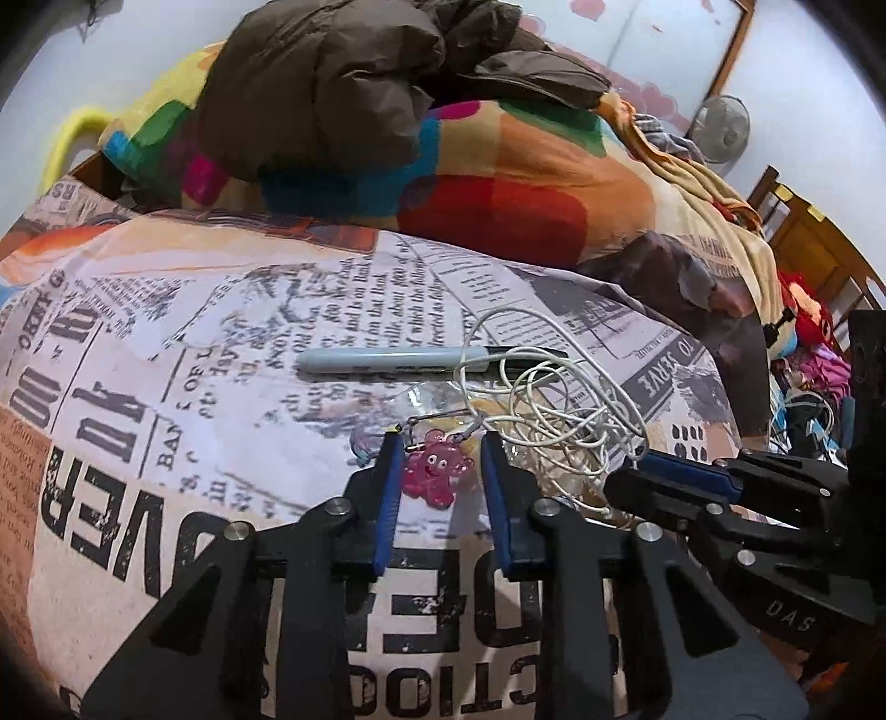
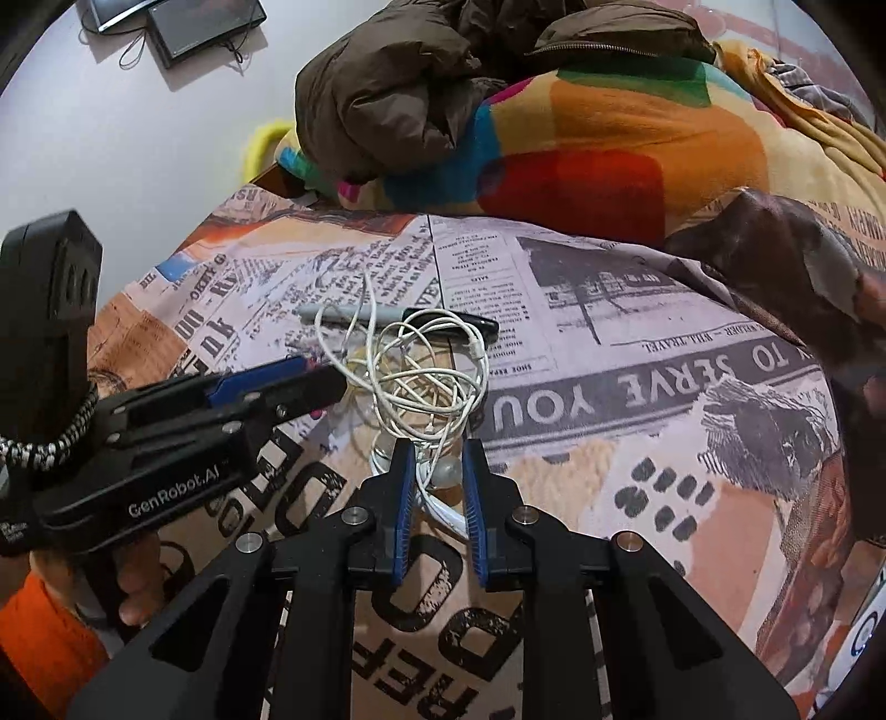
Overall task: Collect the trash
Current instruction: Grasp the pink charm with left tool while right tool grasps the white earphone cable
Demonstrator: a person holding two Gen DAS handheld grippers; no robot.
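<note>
On the newspaper-print bedspread (image 1: 166, 332) lies a small pink bear-shaped charm (image 1: 437, 468) on a short chain. My left gripper (image 1: 440, 437) stands around it with both blue pads against its sides, so it looks shut on the charm. Just right of it is a tangle of white cable (image 1: 559, 404) over crinkled clear plastic (image 1: 421, 396). My right gripper (image 2: 437, 448) is shut on the near end of the white cable (image 2: 426, 387). A grey marker with a black cap (image 1: 387, 360) lies just beyond, partly under the cable. In the right wrist view the left gripper (image 2: 326, 376) comes in from the left.
A brown padded jacket (image 1: 332, 94) sits on a colourful blanket (image 1: 526, 183) at the far side of the bed. A fan (image 1: 720, 127) and wooden furniture (image 1: 814, 243) stand at the right. A hand in an orange sleeve (image 2: 39, 626) holds the left gripper. Dark screens (image 2: 205, 27) hang on the wall.
</note>
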